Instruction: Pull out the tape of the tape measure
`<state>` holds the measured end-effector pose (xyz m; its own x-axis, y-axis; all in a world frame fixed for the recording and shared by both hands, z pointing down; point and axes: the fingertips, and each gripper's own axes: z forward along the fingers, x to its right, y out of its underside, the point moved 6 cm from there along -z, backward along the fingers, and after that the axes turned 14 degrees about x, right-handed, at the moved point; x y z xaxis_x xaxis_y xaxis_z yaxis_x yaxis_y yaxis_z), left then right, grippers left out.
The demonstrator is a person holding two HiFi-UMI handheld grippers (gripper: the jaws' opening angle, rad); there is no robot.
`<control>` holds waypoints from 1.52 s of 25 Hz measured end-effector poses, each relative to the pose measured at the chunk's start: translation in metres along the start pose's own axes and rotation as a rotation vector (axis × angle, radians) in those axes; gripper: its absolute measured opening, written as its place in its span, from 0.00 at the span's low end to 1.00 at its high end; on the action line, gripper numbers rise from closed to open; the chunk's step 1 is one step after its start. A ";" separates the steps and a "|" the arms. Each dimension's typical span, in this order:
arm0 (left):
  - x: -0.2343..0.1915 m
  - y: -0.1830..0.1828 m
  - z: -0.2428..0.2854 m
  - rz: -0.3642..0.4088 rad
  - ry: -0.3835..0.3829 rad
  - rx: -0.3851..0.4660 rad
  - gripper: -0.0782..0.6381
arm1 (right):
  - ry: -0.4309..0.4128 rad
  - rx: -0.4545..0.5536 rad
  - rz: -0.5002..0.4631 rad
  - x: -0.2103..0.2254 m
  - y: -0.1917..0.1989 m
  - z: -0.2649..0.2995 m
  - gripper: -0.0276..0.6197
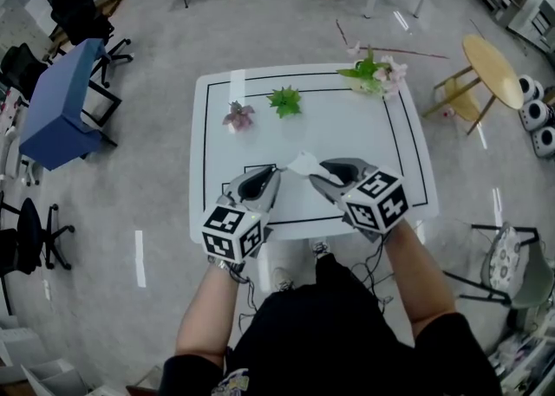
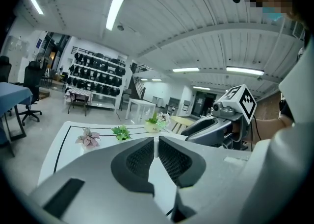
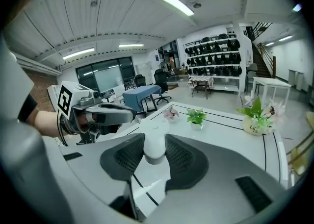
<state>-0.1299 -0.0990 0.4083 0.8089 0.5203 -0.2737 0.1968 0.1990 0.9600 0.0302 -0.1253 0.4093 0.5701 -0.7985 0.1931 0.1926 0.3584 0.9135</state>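
Noted: right gripper, jaws half open, clamped on small white round plastic tape measure case, held above white table; left gripper, jaws almost closed, pinching thin white tape end. Recommend: case steady, left pulls straight away, no twist.

Smooth plastic, glossy tabletop.
We've got the tape measure in smooth white plastic, black dimpled pads looking rubbery, matt grey shells on the left gripper and right gripper, a glossy white table, polished grey floor.
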 end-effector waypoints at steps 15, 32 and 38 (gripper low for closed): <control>-0.027 -0.008 0.003 -0.064 -0.097 0.000 0.15 | 0.172 -0.006 0.015 0.032 0.002 -0.015 0.25; -0.057 -0.024 -0.001 -0.038 -0.179 0.002 0.15 | 0.302 0.009 0.032 0.063 0.003 -0.039 0.25; -0.066 -0.027 -0.006 -0.042 -0.202 0.000 0.15 | 0.330 0.016 0.045 0.071 0.003 -0.050 0.25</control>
<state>-0.1917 -0.1334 0.4003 0.8949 0.3342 -0.2958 0.2324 0.2169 0.9481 0.1110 -0.1562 0.4081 0.8062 -0.5815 0.1095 0.1500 0.3799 0.9128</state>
